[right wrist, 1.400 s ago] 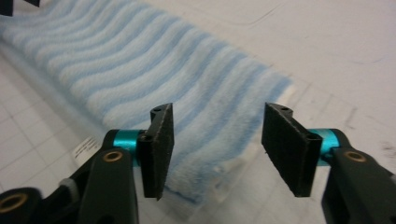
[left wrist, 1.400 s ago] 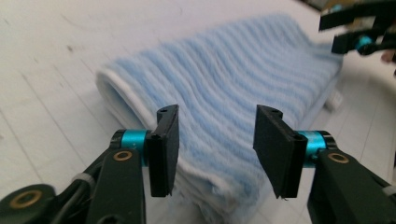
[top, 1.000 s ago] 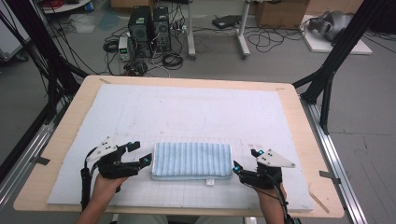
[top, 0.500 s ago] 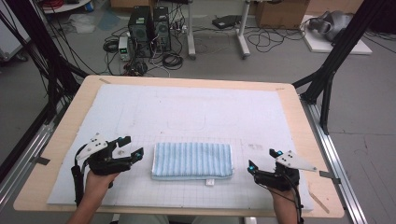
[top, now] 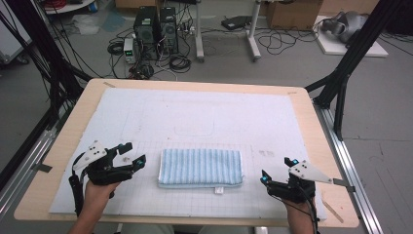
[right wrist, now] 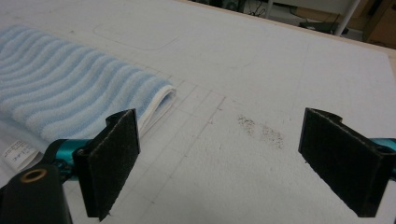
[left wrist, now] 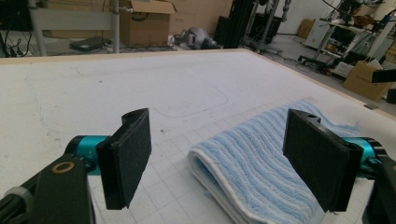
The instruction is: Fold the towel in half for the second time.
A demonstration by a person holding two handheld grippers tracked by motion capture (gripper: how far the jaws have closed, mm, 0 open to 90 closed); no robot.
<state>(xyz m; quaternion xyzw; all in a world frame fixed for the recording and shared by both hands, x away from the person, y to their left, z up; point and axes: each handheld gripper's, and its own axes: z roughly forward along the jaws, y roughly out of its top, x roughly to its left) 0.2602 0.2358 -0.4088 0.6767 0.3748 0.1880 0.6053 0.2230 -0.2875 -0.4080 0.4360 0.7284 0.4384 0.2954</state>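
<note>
A folded blue-and-white striped towel (top: 201,168) lies flat on the white mat near the table's front edge, with a small white label (top: 218,190) at its near side. My left gripper (top: 134,153) stands open a short way off the towel's left end. In the left gripper view its pads (left wrist: 126,156) are wide apart and the towel (left wrist: 252,154) lies beyond them, untouched. My right gripper (top: 275,170) is open to the right of the towel's right end. Its jaws have just been opening, with bare mat between them (right wrist: 228,161); the towel (right wrist: 70,88) lies at that view's left.
The white gridded mat (top: 204,117) covers most of the wooden table (top: 63,141). A dark smudge (right wrist: 261,130) marks the mat by the right gripper. Black frame legs (top: 341,83) stand at the table's right; computers and cables (top: 156,29) sit on the floor beyond.
Both grippers have drawn away from the towel's ends: the right one to the right, with its jaws wider, the left one slightly to the left. The towel has stayed put.
</note>
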